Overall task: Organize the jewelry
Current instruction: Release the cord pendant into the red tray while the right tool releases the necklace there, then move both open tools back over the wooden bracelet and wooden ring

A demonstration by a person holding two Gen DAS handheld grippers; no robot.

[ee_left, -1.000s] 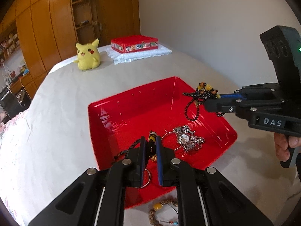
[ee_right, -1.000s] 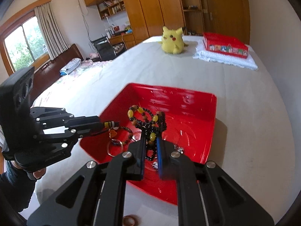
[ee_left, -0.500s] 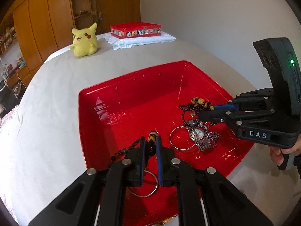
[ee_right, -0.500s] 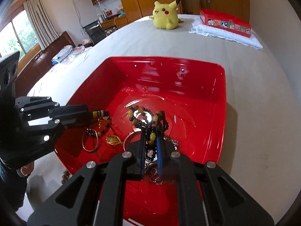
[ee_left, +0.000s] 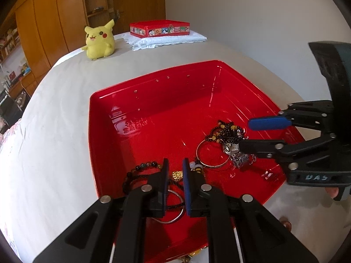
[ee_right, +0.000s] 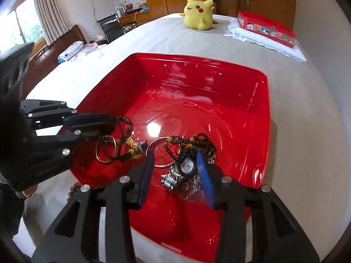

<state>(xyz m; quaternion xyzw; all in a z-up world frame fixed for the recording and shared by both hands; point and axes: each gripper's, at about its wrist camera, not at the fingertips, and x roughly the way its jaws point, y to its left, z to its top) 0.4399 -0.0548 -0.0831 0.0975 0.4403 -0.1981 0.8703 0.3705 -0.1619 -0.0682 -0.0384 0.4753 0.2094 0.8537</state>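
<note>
A red plastic tray point(ee_left: 153, 109) point(ee_right: 258, 114) sits on the grey table and holds jewelry. A black beaded necklace with yellow beads point(ee_left: 228, 131) point(ee_right: 193, 142) lies on a silver watch point(ee_left: 239, 159) point(ee_right: 184, 168) and a silver bangle point(ee_left: 210, 153). My right gripper point(ee_right: 175, 164) point(ee_left: 245, 133) is open just above this pile. My left gripper point(ee_left: 175, 171) point(ee_right: 107, 125) is open over a dark bead bracelet point(ee_left: 142, 167) point(ee_right: 128, 125), a gold charm point(ee_left: 177, 175) point(ee_right: 131, 141) and a ring hoop point(ee_right: 105, 151).
A yellow Pikachu plush point(ee_left: 98, 40) point(ee_right: 198, 15) and a red box point(ee_left: 159, 28) point(ee_right: 265, 30) on a white cloth stand at the far end. Loose beads point(ee_right: 73, 190) and a small ring point(ee_left: 285, 224) lie on the table beside the tray's near edge.
Both grippers opened. The right one let the black beaded necklace fall onto the watch; the left one let go of its bracelet, which now lies in the tray.
</note>
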